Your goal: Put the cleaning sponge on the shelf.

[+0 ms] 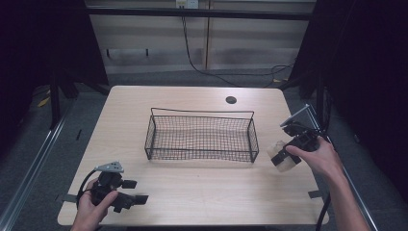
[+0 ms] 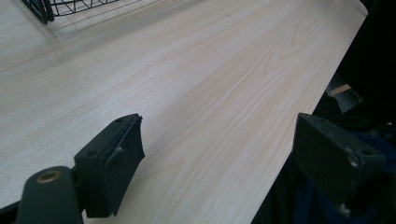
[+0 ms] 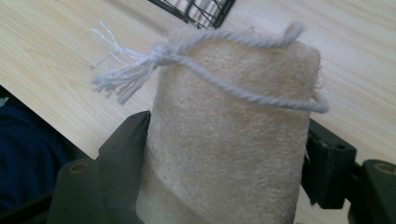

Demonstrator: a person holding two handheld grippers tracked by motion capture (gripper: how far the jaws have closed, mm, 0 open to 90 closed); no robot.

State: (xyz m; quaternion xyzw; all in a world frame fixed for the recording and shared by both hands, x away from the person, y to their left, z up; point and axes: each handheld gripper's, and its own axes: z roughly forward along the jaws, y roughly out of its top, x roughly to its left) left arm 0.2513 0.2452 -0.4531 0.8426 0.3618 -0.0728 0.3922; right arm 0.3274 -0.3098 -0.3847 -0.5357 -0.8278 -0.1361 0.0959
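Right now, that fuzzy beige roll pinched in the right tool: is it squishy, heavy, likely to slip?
The loofah roll looks fibrous and airy, so probably light and a bit springy. Its rough surface should resist slipping between the right tool's pads. The string loop is limp and could snag the wire basket.

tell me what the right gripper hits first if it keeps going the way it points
Probably the basket. The right gripper, shut on a loofah, points left toward the basket's near right end; the right gripper view shows that corner just past the loofah. Height is unclear, so it might pass over the rim.
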